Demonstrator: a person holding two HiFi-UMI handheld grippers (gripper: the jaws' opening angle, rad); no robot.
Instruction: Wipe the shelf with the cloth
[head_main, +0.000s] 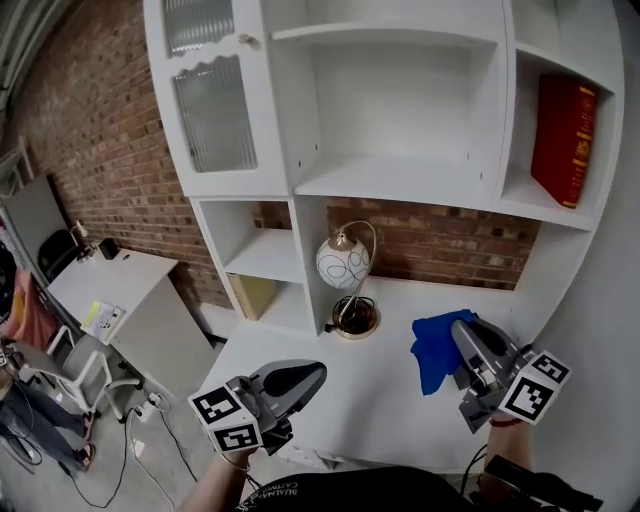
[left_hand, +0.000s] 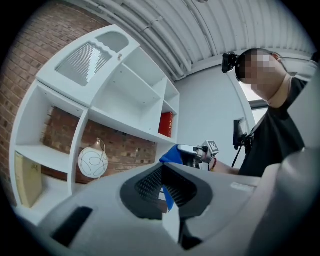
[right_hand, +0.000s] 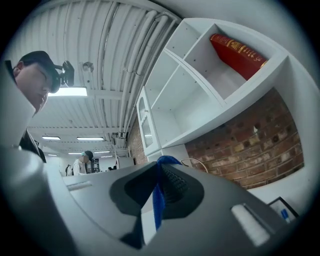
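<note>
A blue cloth (head_main: 433, 348) hangs from my right gripper (head_main: 458, 332), which is shut on it above the right part of the white shelf unit's lower ledge (head_main: 370, 385). In the right gripper view the cloth (right_hand: 157, 202) runs as a thin blue strip between the closed jaws (right_hand: 159, 163). My left gripper (head_main: 312, 375) hovers lower left over the ledge's front, shut with nothing held. From the left gripper (left_hand: 161, 167) view, the cloth (left_hand: 172, 155) and the right gripper (left_hand: 194, 150) show beyond its tips.
A round white lamp (head_main: 343, 262) with a brass base stands on the ledge by an upright divider. A red book (head_main: 563, 140) leans in the upper right compartment. A desk (head_main: 120, 285), chair (head_main: 62, 372) and floor cables lie to the left.
</note>
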